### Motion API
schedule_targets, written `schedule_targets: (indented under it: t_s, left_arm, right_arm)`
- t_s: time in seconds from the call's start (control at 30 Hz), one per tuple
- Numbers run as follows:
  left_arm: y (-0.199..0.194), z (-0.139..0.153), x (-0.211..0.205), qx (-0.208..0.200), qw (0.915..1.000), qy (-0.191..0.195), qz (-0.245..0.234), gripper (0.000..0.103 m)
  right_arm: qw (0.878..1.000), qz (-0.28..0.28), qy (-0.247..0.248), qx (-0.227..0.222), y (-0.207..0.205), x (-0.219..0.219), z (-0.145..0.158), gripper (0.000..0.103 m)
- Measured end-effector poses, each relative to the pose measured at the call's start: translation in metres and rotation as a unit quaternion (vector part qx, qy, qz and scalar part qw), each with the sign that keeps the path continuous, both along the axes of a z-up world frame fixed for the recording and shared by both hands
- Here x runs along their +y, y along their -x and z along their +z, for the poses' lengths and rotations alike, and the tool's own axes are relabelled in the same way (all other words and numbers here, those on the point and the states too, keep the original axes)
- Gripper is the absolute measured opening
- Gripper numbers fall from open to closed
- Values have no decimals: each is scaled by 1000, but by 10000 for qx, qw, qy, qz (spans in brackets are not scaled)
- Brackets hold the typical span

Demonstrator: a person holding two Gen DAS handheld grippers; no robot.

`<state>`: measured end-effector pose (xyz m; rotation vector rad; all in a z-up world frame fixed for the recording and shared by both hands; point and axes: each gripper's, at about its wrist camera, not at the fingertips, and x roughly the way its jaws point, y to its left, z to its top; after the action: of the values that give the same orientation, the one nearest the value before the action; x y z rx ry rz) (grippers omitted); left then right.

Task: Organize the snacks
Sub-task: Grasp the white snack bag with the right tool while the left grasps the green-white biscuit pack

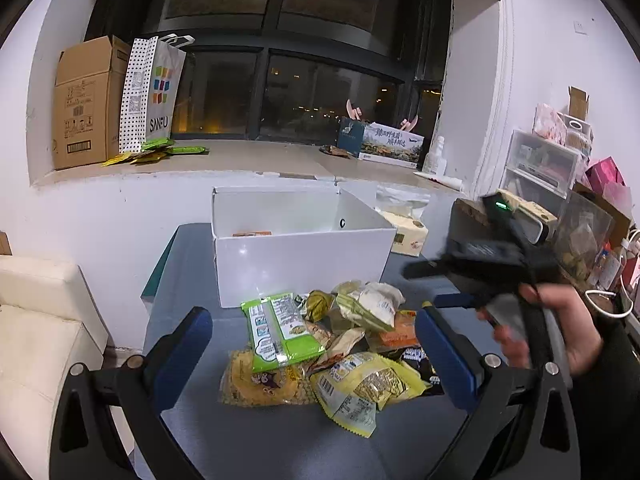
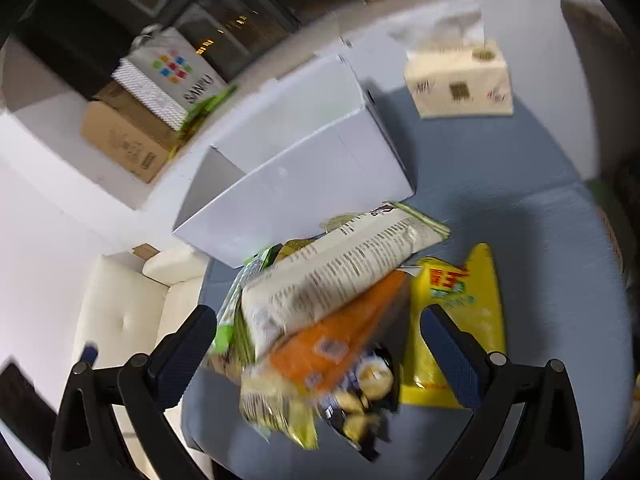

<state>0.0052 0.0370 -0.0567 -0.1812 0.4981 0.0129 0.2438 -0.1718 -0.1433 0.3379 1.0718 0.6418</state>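
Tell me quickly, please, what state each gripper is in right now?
Left gripper: open, holding nothing, above the snack pile.
Right gripper: open, holding nothing, over the snacks.

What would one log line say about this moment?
left tool: open, above snack pile | right tool: open, over pile | white box: behind pile, nearly empty

black tongs [image 1: 314, 354] with blue pads [image 1: 444, 350], silver screws, dark sleeve [image 1: 612, 380]

White box [image 1: 304, 256], orange packet [image 2: 340, 340]
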Motion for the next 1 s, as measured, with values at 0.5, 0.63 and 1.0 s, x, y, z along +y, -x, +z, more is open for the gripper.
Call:
schedule_targets:
  t_s: [0.5,0.63,1.0]
  left_arm:
    - [14,-20,18,108,9996,231,98,103]
    - [9,-25,21,204,9991,342,127,103]
    - [-71,-54,35,1192,9888,880,-151,103]
  right_arm:
    - [9881,-281,573,1402,-72,49,-65,57]
    - [9910,-248,171,1305,-61,31,-64,42]
    - [9961,-227,-843,-152,-1,-25,21,42]
